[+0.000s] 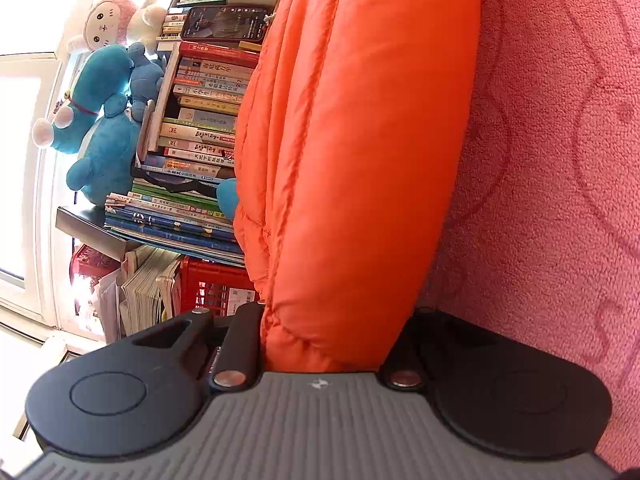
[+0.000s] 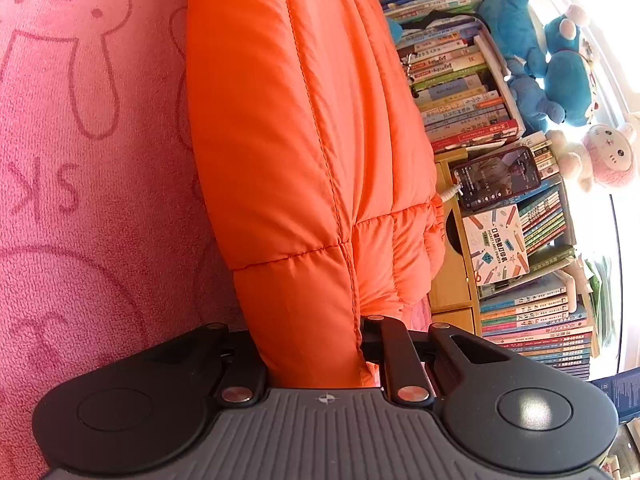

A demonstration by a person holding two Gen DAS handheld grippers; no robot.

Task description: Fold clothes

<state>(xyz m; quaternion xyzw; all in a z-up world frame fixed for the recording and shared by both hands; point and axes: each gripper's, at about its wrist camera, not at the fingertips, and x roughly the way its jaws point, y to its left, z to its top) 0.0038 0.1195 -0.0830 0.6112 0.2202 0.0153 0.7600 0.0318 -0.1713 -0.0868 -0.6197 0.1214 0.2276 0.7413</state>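
Observation:
An orange quilted puffer jacket (image 1: pixel 360 120) lies on a pink blanket with rabbit drawings (image 1: pixel 560 160). In the left wrist view its edge runs straight into my left gripper (image 1: pixel 332 332), which is shut on the padded fabric; the fingertips are buried in it. The right wrist view shows the same jacket (image 2: pixel 288 120) over the blanket (image 2: pixel 80 160). A stitched corner panel of it is pinched in my right gripper (image 2: pixel 316 344), which is shut on it. Both cameras are rolled on their sides.
Beyond the jacket stand stacks of books (image 1: pixel 200 120) (image 2: pixel 460 80) with a lit phone (image 1: pixel 224 24) (image 2: pixel 496 178) resting on them. Blue and pink plush toys (image 1: pixel 104 120) (image 2: pixel 568 76) sit by a bright window. A red crate (image 1: pixel 212 284) stands under the books.

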